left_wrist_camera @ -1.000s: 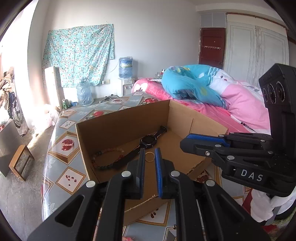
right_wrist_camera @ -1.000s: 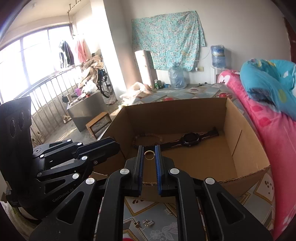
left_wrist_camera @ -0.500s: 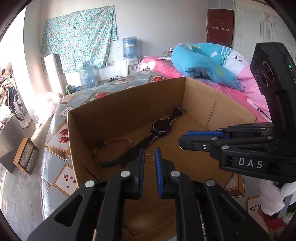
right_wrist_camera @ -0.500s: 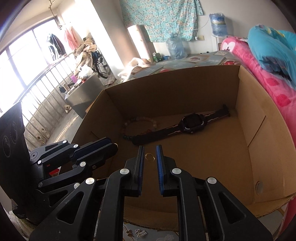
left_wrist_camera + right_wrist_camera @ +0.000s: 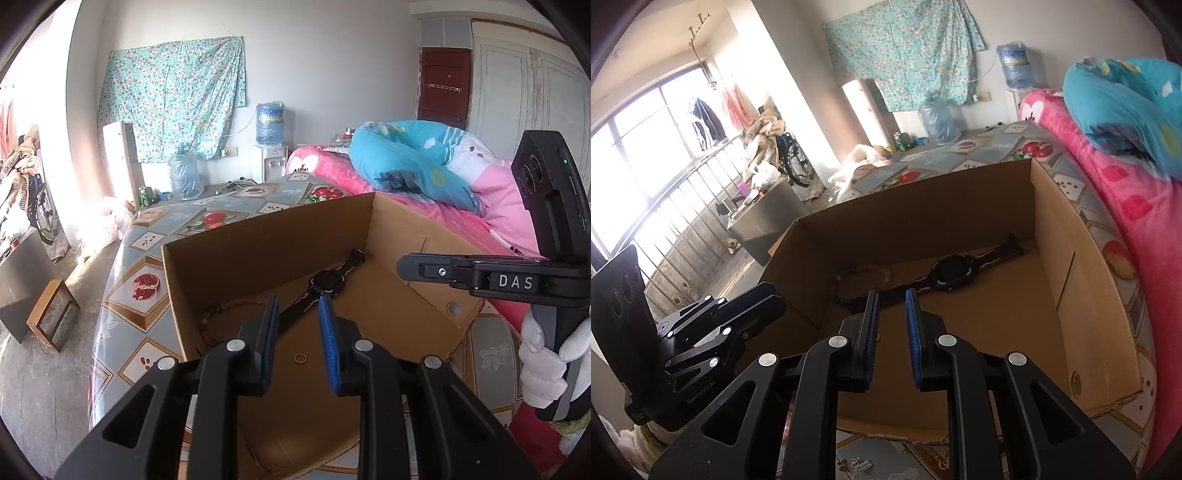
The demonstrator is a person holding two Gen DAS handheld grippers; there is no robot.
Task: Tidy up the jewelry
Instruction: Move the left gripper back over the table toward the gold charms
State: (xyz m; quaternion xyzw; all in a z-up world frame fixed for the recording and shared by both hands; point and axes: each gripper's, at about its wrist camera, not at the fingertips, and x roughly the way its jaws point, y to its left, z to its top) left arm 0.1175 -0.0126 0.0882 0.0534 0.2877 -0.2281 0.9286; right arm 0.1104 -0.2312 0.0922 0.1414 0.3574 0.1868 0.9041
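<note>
Two handheld grippers are hovering over the near edge of an open cardboard box [image 5: 266,240] that is sitting on a bench beside a bed.

The left gripper [image 5: 298,325] has just been parting its jaws; they are standing narrowly apart with nothing between them. A small gold ring [image 5: 300,357] is lying loose on the box floor, just below that gap.

The right gripper [image 5: 891,321] is also showing narrowly parted, empty jaws, which have likewise been opening.

Toward the box's far wall, a black watch [image 5: 951,275] is lying flat beside a bead bracelet [image 5: 862,278].

The ring is likely very light, stiff and slippery; pinching it across its rim looks safest, and it could easily skid.
</note>
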